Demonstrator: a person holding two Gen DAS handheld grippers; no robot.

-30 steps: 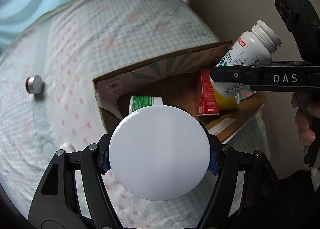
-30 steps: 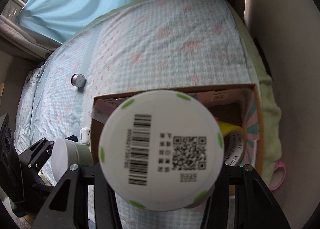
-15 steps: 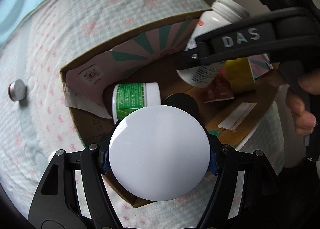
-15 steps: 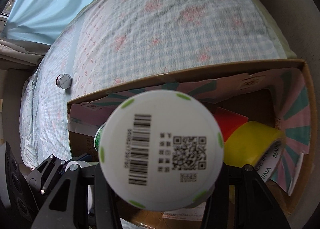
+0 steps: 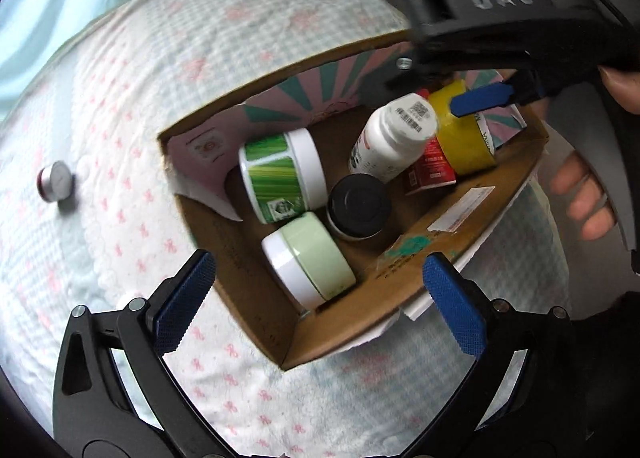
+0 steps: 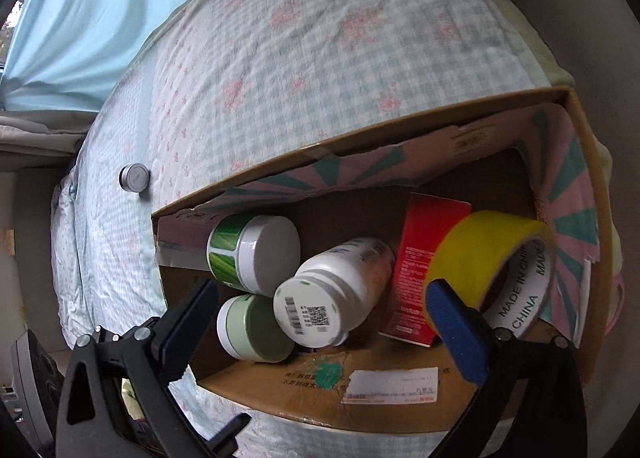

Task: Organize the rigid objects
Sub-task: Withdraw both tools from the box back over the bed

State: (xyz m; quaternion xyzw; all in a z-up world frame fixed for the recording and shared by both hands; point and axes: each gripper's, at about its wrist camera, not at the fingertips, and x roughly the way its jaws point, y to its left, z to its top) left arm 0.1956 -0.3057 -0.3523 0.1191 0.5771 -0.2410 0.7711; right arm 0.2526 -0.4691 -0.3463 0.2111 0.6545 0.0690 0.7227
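Note:
A cardboard box lies on the bed. Inside it lie a pale green jar, a white pill bottle, a green-labelled tub, a black-lidded jar, a red carton and a yellow tape roll. My left gripper is open and empty over the box's near edge. My right gripper is open and empty above the box; its body shows in the left wrist view.
A small silver and red round tin lies on the checked bedspread left of the box. A small white object peeks out by my left finger. Light blue cloth hangs behind the bed.
Both grippers opened. The pale green jar dropped from the left gripper and the white bottle from the right gripper; both now lie in the box.

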